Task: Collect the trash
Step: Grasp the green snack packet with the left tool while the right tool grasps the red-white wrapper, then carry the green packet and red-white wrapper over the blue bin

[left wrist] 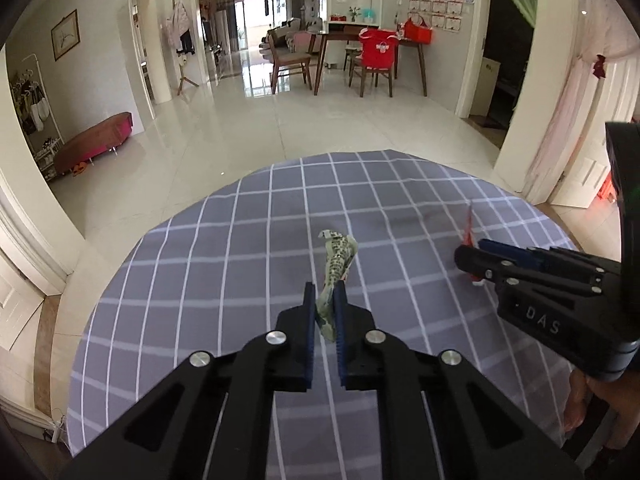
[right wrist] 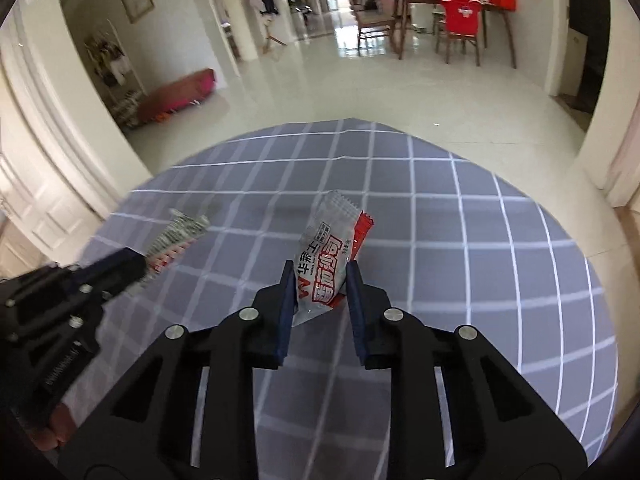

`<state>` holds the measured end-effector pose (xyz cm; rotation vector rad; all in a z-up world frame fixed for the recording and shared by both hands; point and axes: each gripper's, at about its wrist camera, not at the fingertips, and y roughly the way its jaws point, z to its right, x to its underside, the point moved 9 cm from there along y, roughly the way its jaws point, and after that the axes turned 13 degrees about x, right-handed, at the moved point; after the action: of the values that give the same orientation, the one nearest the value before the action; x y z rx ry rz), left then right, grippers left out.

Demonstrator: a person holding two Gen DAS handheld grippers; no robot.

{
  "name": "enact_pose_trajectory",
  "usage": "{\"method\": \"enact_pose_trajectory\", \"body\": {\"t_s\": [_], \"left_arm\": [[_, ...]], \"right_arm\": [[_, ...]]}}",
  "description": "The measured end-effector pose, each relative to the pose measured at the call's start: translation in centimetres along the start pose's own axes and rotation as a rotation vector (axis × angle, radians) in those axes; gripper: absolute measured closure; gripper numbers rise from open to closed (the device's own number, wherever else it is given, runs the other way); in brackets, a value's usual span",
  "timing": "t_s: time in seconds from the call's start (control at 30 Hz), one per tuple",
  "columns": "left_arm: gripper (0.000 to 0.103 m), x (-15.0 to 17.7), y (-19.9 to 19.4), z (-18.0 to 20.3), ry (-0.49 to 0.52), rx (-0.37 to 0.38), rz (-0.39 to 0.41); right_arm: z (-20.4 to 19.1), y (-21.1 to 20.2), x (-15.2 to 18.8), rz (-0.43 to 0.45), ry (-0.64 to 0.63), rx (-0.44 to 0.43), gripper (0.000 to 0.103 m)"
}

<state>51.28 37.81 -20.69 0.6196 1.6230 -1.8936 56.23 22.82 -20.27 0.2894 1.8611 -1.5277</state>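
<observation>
Left tool (left wrist: 324,300): pads pinched tight on a crumpled green-patterned wrapper (left wrist: 335,268), its top standing clear above the grid-cloth desk (left wrist: 200,264). Right tool (right wrist: 320,280): pads closed against a white-and-red snack packet (right wrist: 326,258), gripped at its lower end. Step in hand appears to be the pickup, both pieces secured. No bin in view; next move likely needs carrying both to one.

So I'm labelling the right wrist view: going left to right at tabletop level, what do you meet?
Left gripper, shut on the crumpled patterned wrapper → red and white snack wrapper, pinched in the right gripper → bare checked tablecloth.
</observation>
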Motion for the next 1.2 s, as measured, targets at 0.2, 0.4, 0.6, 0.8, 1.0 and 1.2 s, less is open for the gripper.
{"method": "enact_pose_trajectory", "body": {"t_s": [0.2,0.4,0.6,0.8,1.0,1.2], "left_arm": [[0.095,1.9,-4.2,2.2,0.019,0.006,0.030],[0.095,3.4,-9.0,7.6,0.078,0.034,0.077],[0.095,4.2,-11.7,14.1,0.154,0.068,0.104],[0.095,5.8,-12.6,22.2,0.236,0.149,0.107],[0.095,7.8,-11.1,32.5,0.321,0.294,0.064],[0.095,10.5,-7.7,40.9,0.379,0.414,-0.012]], "right_arm": [[-0.6,-5.8,2.9,0.043,0.003,-0.093,0.079],[0.4,-12.6,5.1,0.113,0.011,-0.154,0.079],[4.2,-18.9,7.7,0.184,0.057,-0.182,0.079],[10.9,-23.4,11.3,0.237,0.130,-0.147,0.079],[19.6,-26.9,15.9,0.265,0.226,-0.071,0.079],[28.4,-29.1,20.5,0.274,0.334,0.040,0.079]]}}
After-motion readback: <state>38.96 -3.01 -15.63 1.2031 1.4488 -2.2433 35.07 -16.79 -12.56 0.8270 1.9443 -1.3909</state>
